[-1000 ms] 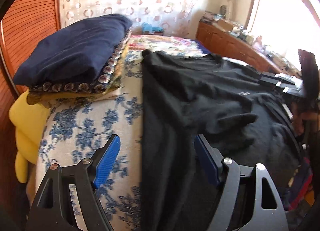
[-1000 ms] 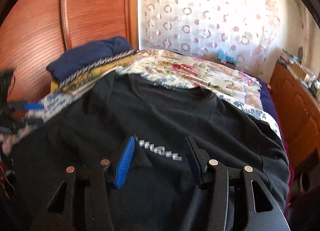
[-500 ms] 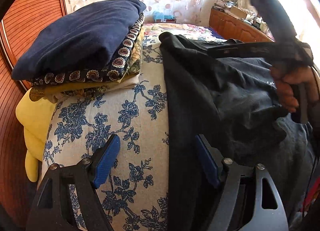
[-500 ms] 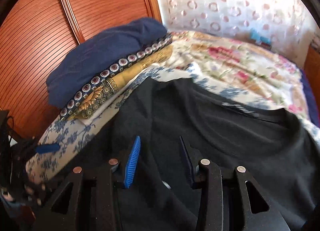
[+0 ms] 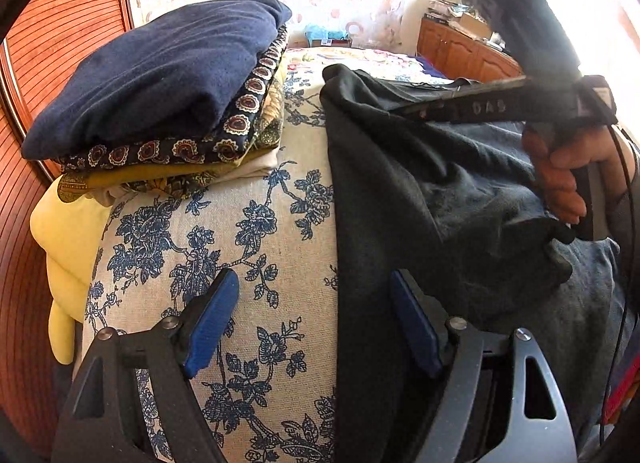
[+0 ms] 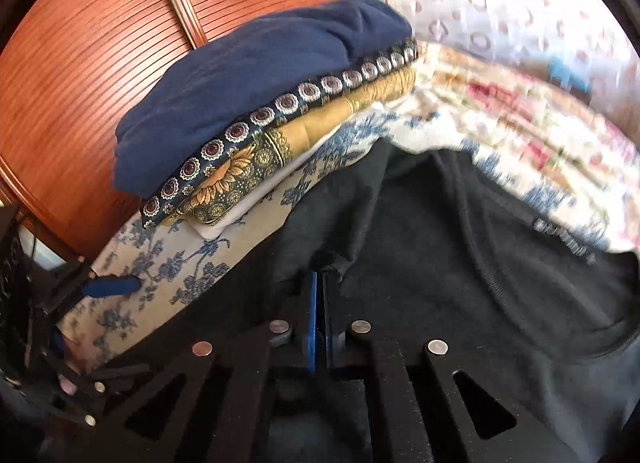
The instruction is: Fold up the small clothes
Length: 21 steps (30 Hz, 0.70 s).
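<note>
While the left gripper [image 5: 314, 319] hangs wide open and empty over the shirt's left edge, one pad above the floral cover [image 5: 256, 247], the right gripper [image 6: 319, 305] is fully closed, pinching a fold of the black shirt [image 6: 460, 263]. Shirt lies spread on the bed, beside a stack of folded clothes [image 5: 160, 91] near the wooden headboard [image 6: 100, 75].
</note>
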Each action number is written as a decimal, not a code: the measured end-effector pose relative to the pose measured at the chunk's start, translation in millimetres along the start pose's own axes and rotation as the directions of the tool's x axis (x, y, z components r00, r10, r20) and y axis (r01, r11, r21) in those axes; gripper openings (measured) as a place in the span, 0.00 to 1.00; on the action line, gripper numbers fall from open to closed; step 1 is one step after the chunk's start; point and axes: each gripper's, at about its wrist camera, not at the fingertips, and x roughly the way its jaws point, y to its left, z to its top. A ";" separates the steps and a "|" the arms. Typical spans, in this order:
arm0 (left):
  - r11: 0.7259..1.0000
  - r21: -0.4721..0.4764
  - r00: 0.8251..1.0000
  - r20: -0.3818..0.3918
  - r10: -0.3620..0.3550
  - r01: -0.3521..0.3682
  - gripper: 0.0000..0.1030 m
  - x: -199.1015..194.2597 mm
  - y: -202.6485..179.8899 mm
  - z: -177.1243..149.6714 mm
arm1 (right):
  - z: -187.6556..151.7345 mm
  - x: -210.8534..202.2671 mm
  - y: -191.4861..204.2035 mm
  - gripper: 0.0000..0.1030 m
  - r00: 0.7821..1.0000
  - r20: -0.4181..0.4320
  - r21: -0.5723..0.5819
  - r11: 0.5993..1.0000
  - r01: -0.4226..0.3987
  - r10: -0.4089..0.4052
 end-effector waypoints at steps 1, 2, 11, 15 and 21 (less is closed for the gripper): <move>1.000 0.000 1.000 0.000 0.000 0.000 0.77 0.0 0.0 -0.1 | 5.0 -8.2 -1.1 0.02 0.998 0.037 0.004 0.999 0.041 -0.042; 1.000 0.000 1.000 0.000 0.000 0.000 0.77 -0.1 0.0 -0.1 | 8.2 -15.0 -5.0 0.02 0.992 0.061 0.019 0.994 0.108 -0.109; 1.000 0.000 1.000 0.000 0.001 -0.001 0.77 -0.2 -0.4 -0.4 | -0.7 -61.7 -42.5 0.39 0.950 0.095 0.084 0.954 0.289 -0.297; 1.000 -0.001 1.000 0.000 0.000 0.000 0.77 -0.2 -0.4 -0.6 | -37.9 -90.2 -55.8 0.39 0.964 0.071 0.087 0.964 0.249 -0.256; 1.000 -0.001 1.000 0.000 0.001 -0.001 0.77 -0.2 -0.7 -0.9 | -94.6 -118.6 -77.1 0.31 0.967 -0.008 0.091 0.963 0.253 -0.254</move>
